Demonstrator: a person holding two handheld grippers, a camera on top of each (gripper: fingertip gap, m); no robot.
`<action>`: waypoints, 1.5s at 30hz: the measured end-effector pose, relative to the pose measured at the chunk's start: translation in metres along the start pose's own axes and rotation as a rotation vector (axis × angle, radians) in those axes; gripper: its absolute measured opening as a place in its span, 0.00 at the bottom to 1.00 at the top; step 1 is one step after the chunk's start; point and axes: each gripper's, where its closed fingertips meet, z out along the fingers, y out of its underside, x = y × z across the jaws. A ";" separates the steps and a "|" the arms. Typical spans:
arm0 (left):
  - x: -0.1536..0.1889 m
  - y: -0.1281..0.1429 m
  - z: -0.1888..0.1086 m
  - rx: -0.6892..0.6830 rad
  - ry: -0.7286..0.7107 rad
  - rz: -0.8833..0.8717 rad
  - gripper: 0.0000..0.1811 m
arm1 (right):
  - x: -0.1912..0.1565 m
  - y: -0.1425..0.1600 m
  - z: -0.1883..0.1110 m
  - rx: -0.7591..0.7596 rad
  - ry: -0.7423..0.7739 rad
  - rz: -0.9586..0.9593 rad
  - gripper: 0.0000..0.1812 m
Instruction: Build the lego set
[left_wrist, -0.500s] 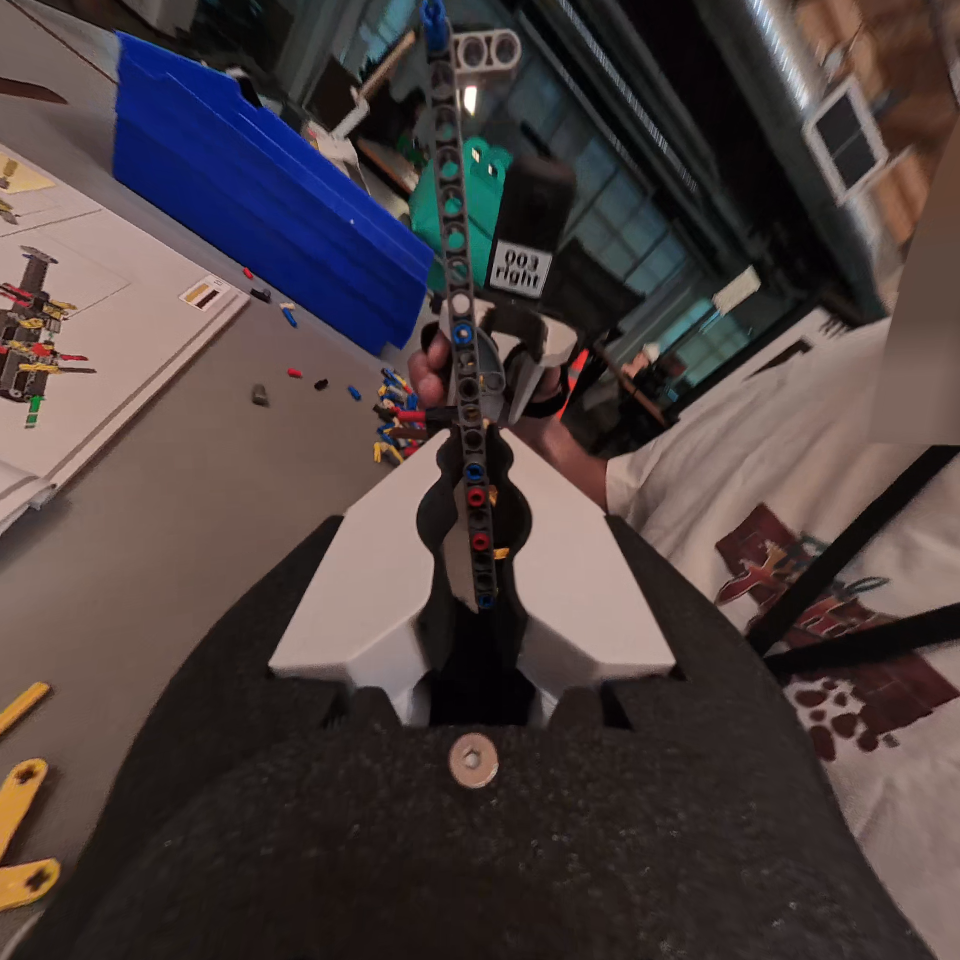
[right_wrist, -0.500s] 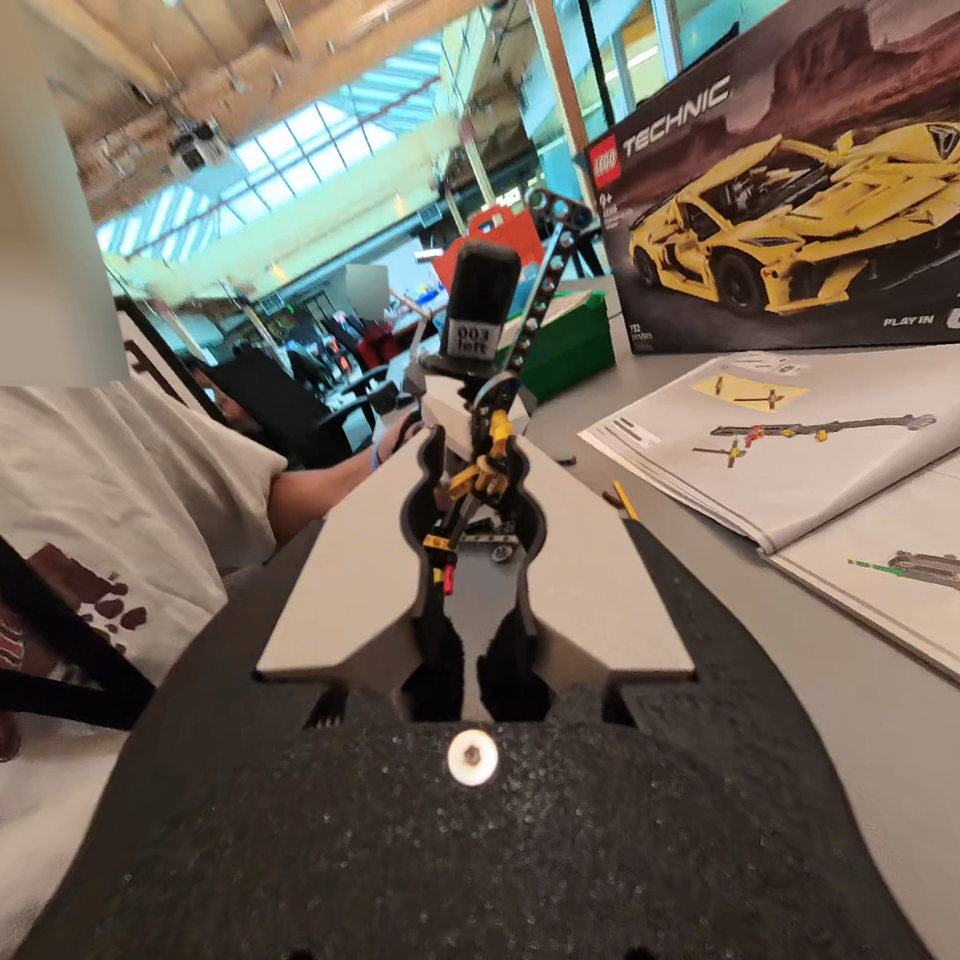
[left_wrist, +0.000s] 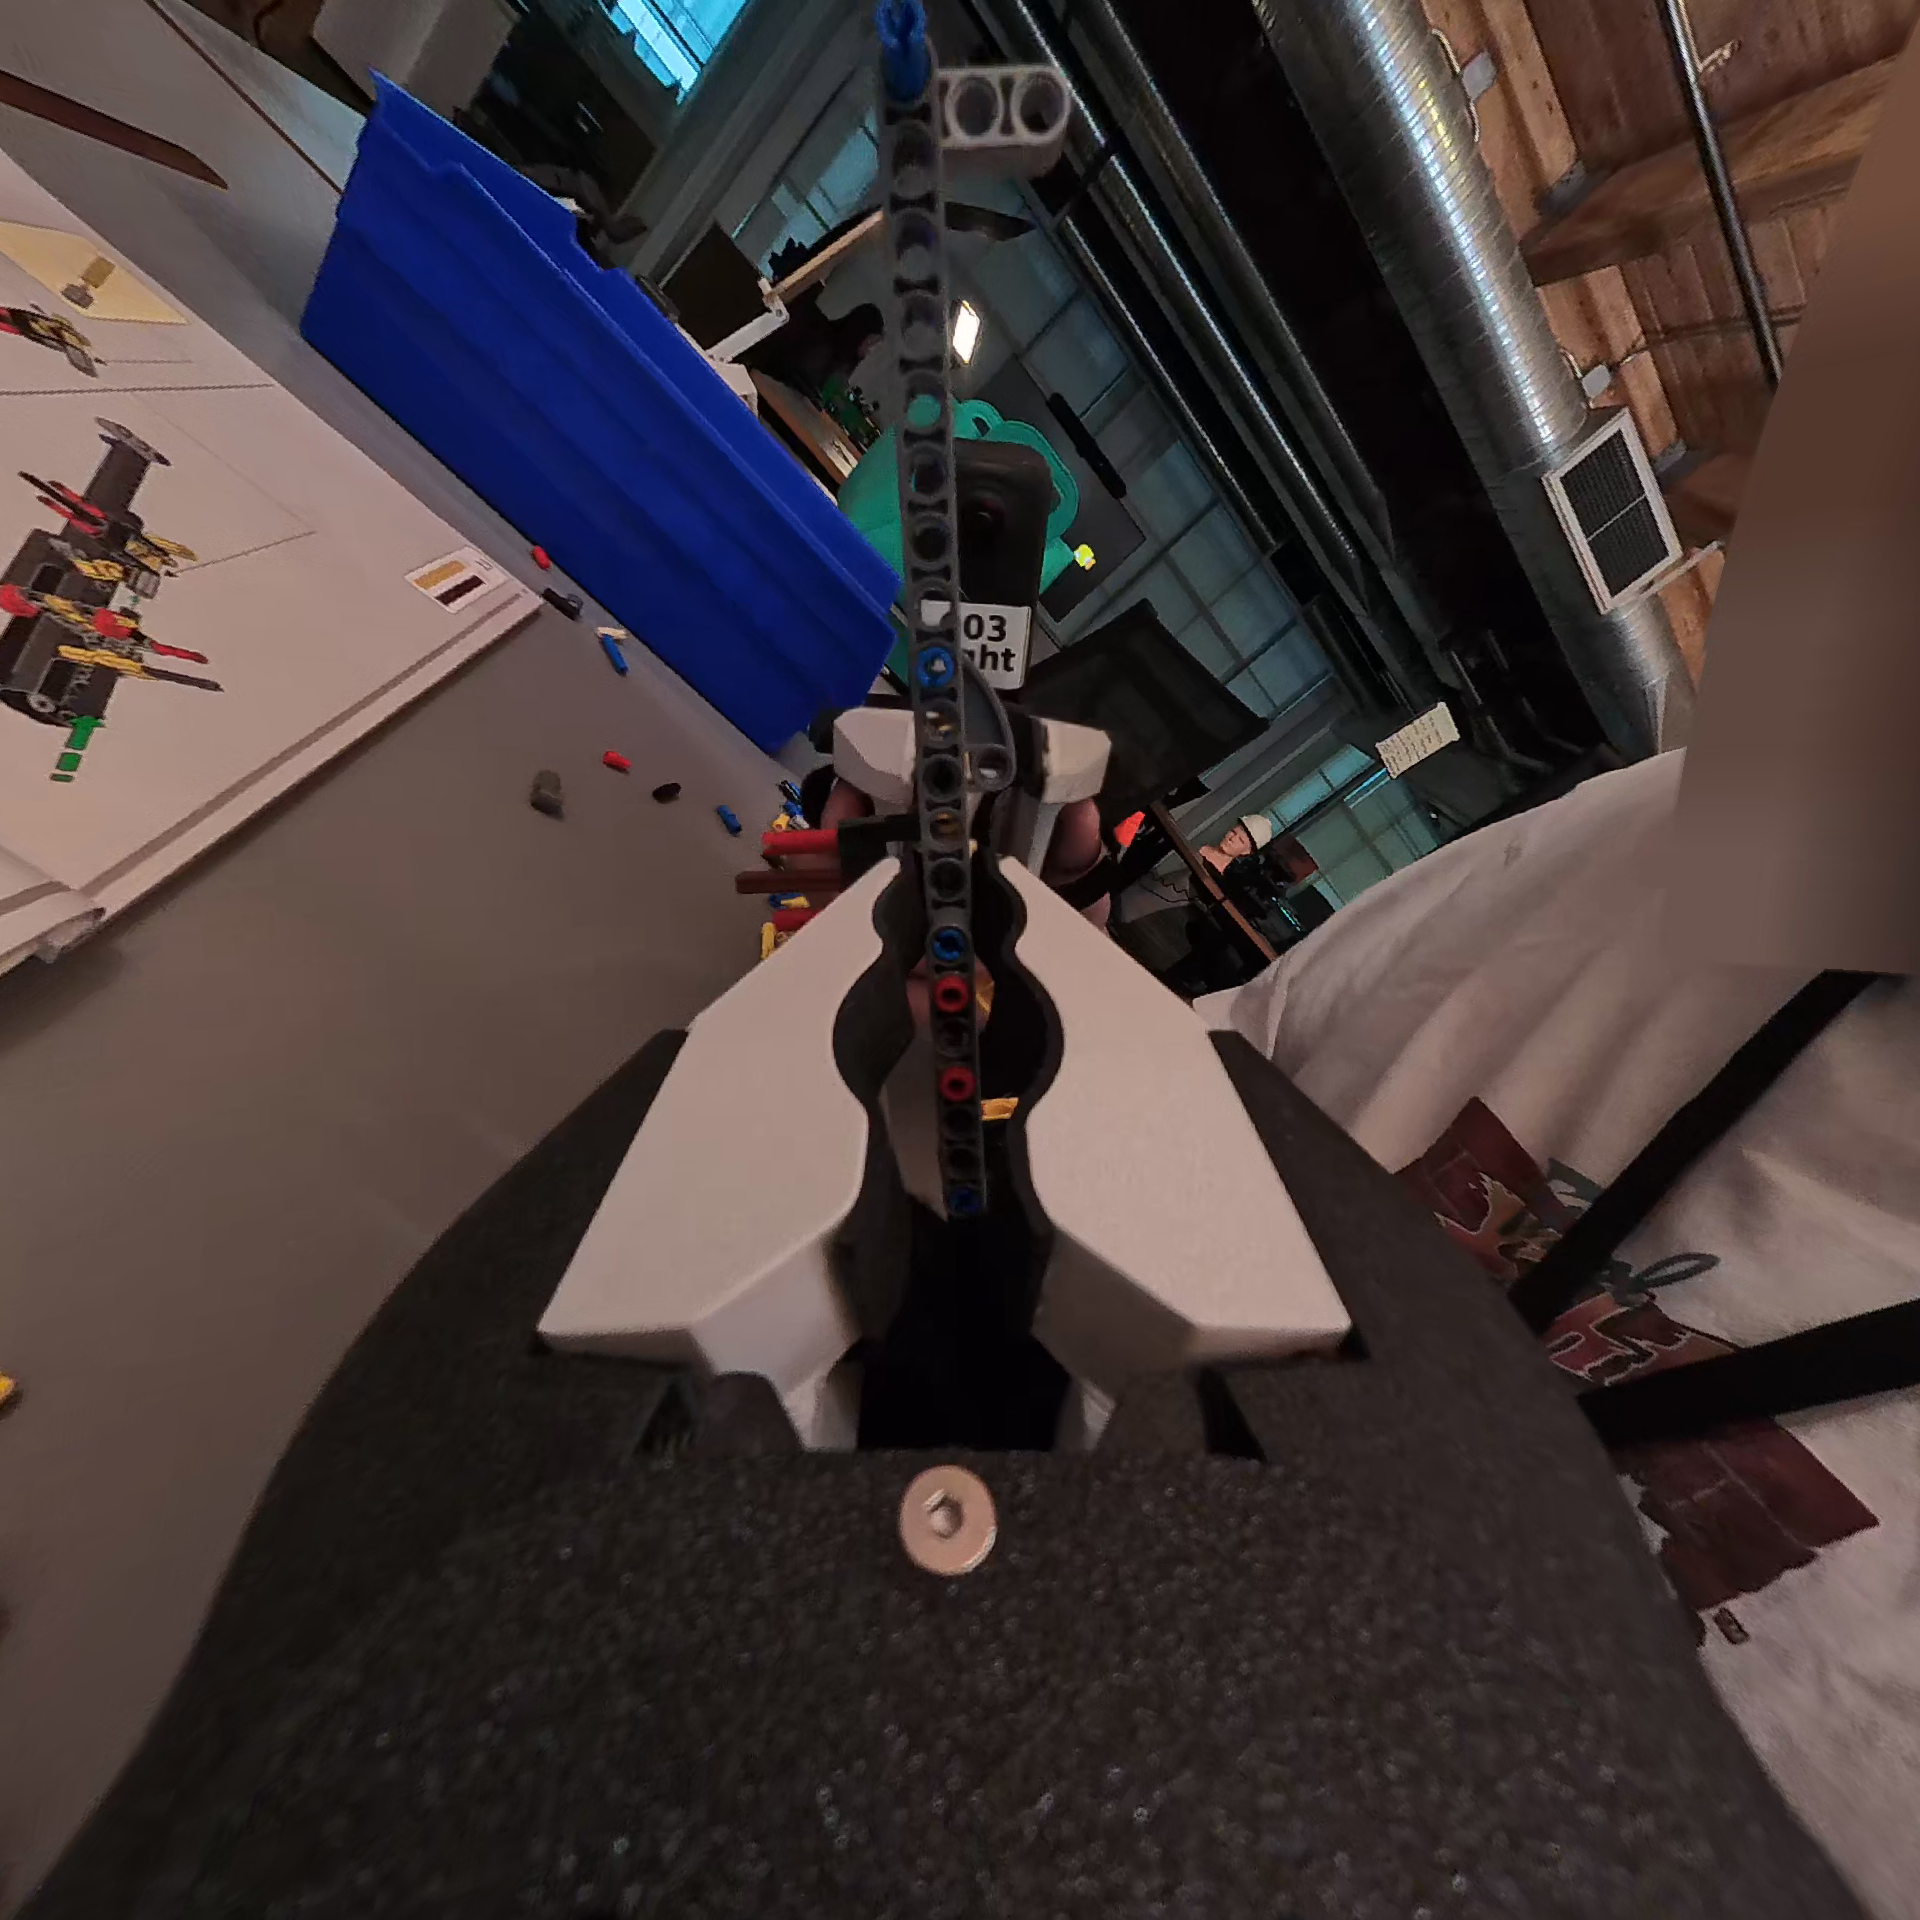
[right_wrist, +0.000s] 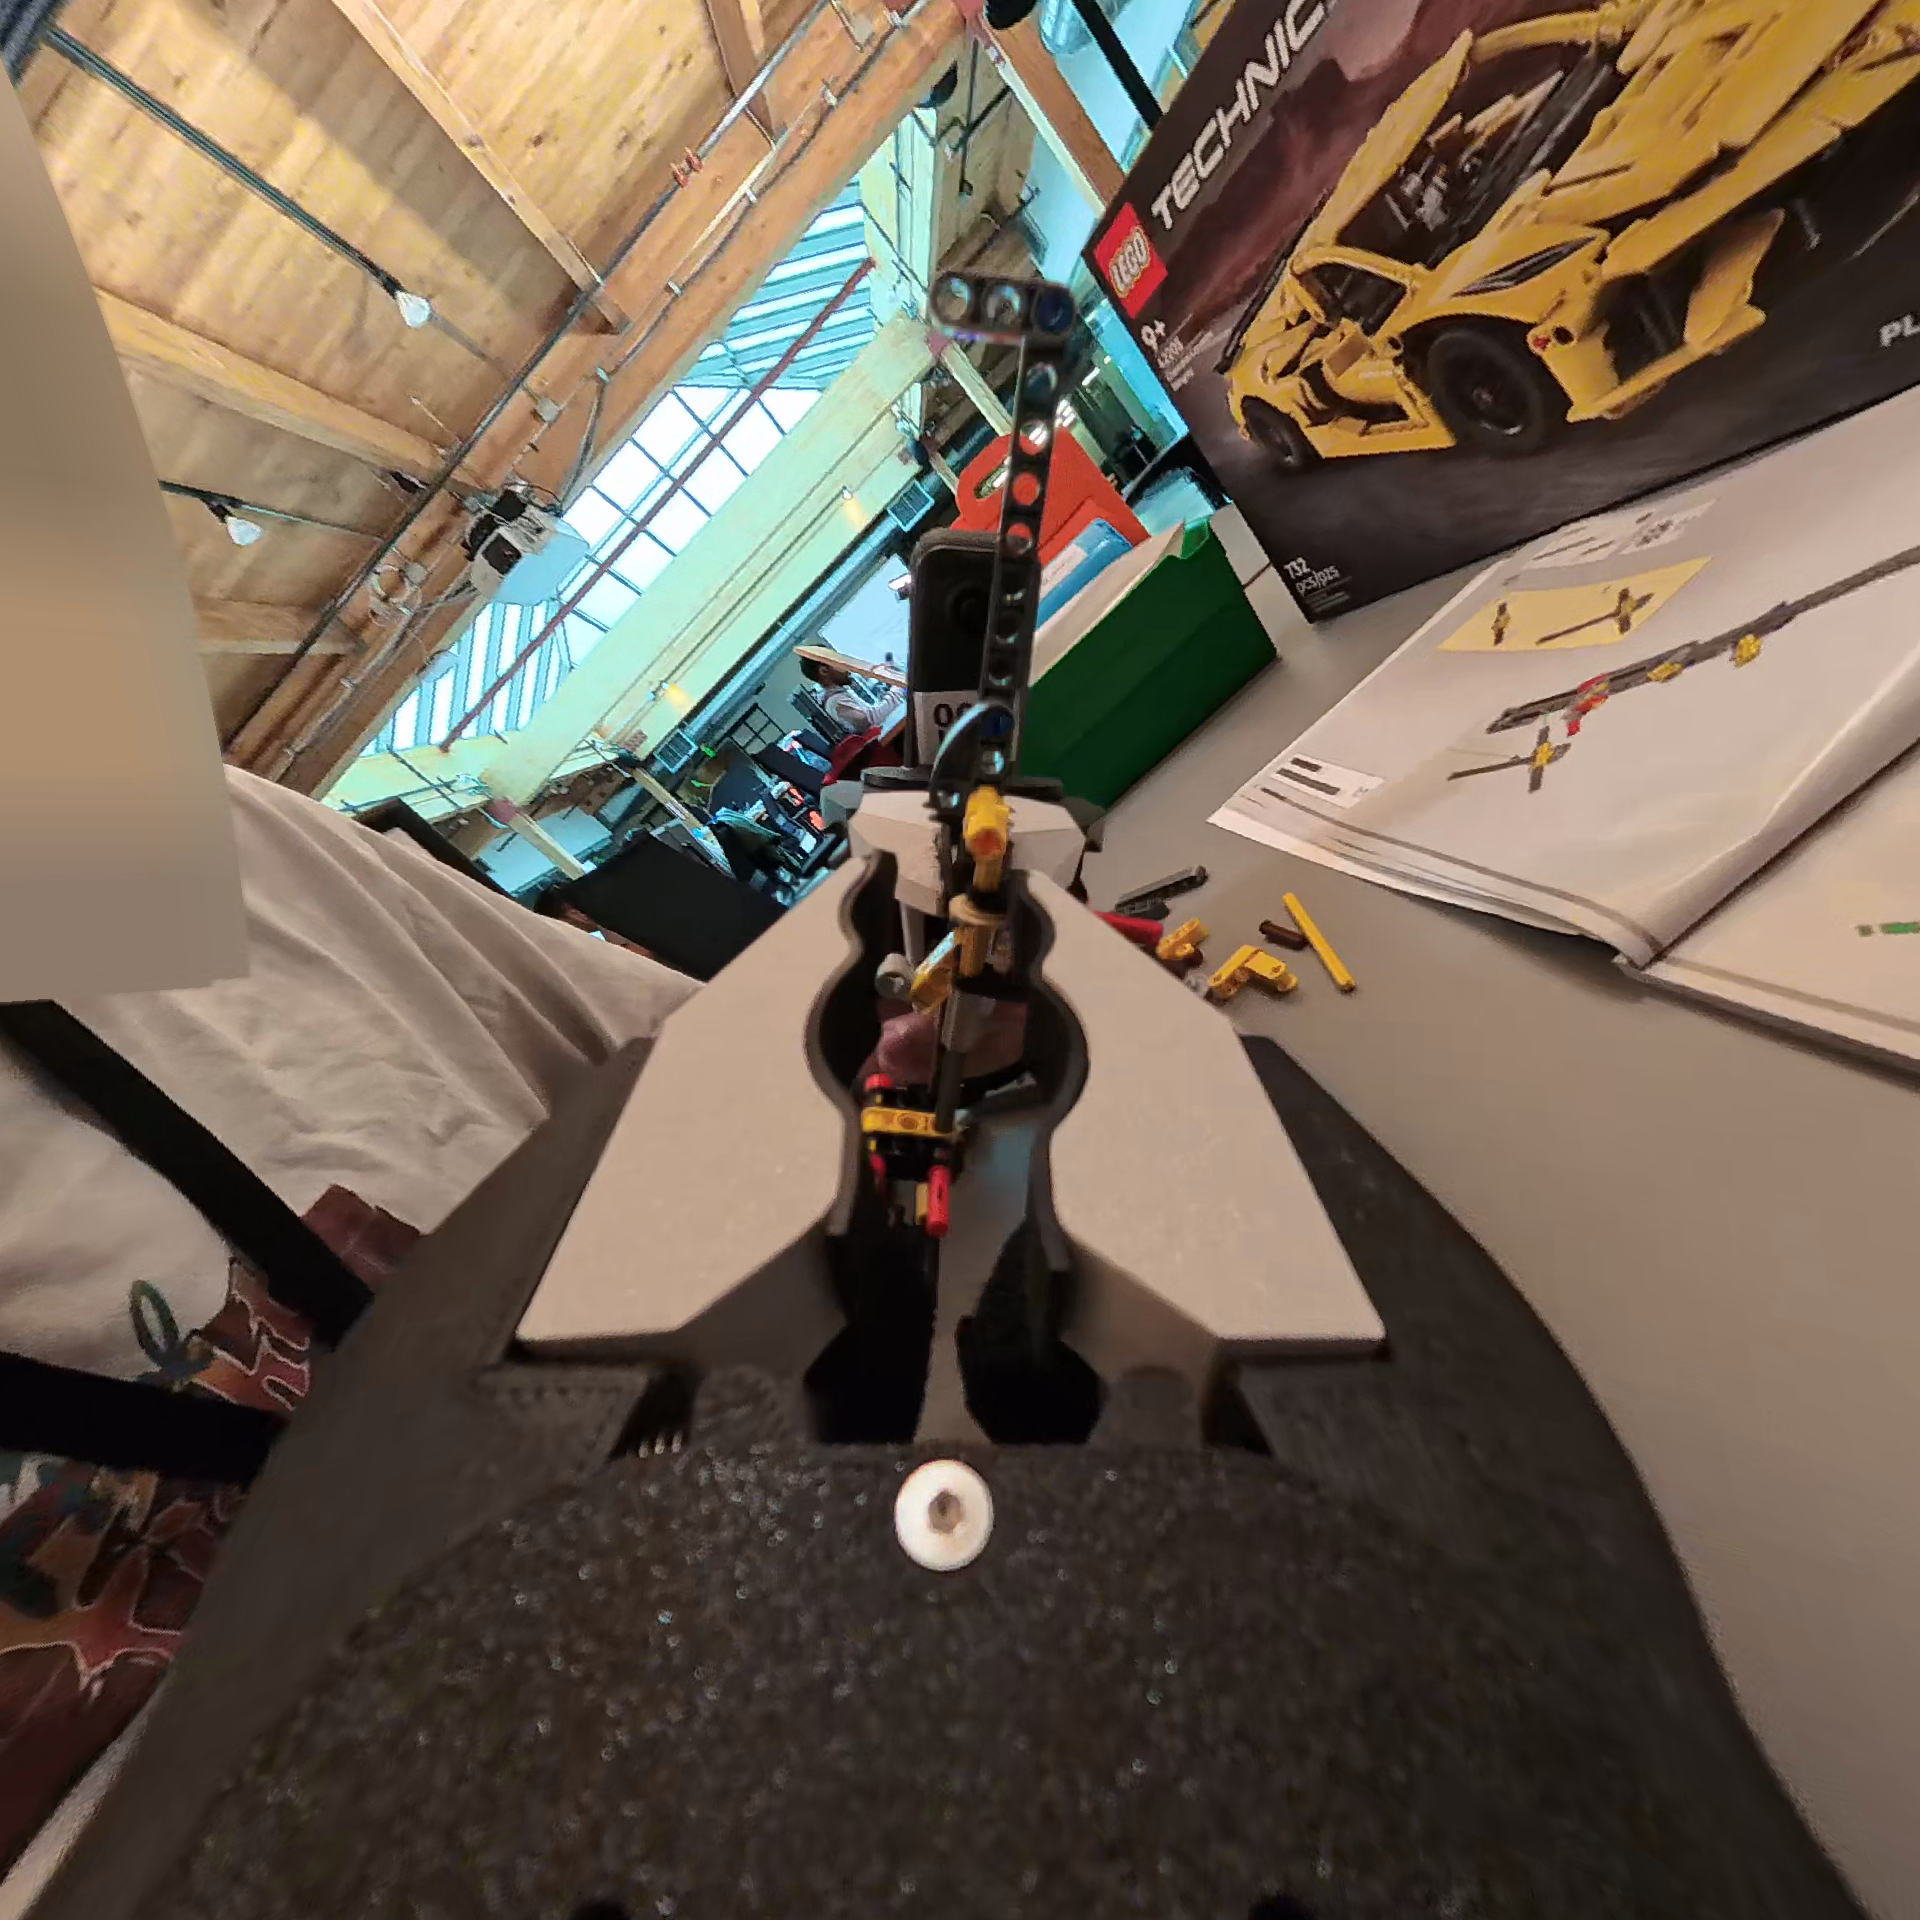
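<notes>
Centrally, in the left wrist view, we see the left tongs (left_wrist: 951, 904) clenched on the lower part of a long dark grey beam assembly (left_wrist: 928, 540), which rises upright between the grey fingers (left_wrist: 764, 1122) and carries blue and red pins along its length. At its top we note a light grey connector (left_wrist: 1003, 109) and a blue pin (left_wrist: 899, 47). Beyond it the right tongs (left_wrist: 971, 764) face us, meeting the same assembly higher up. On the grey tabletop (left_wrist: 312, 1039) to the left we find an open instruction booklet (left_wrist: 208, 582), a blue bin (left_wrist: 582, 457) and scattered small parts (left_wrist: 613, 764).

Seen from the right wrist view, the right tongs (right_wrist: 945, 914) are closed around the beam assembly (right_wrist: 1013, 520) where yellow connectors (right_wrist: 951, 961) and a red pin (right_wrist: 938, 1195) cluster on it; the thin dark beam extends upward, slightly tilted, to a three-hole piece at its top. We see the left tongs (right_wrist: 961, 831) directly behind, gripping the same build, so that both tongs hold it clear of the tabletop (right_wrist: 1558, 1195). To the right lie the instruction booklet (right_wrist: 1621, 748), loose yellow pieces (right_wrist: 1257, 966) just beside its near edge, a green bin (right_wrist: 1143, 655) and the set's box (right_wrist: 1558, 260) standing upright at the back. A white shirt (right_wrist: 364, 987) of the person occupies the left side.
</notes>
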 end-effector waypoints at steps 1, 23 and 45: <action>0.000 0.000 0.001 0.002 -0.002 -0.001 0.04 | 0.001 0.001 0.000 -0.008 0.006 -0.006 0.11; -0.001 0.008 0.007 -0.020 0.008 -0.022 0.04 | 0.007 0.007 0.001 -0.029 0.066 -0.069 0.04; 0.010 0.009 0.003 -0.071 0.042 0.124 0.09 | -0.004 0.021 0.005 -0.123 0.074 -0.129 0.03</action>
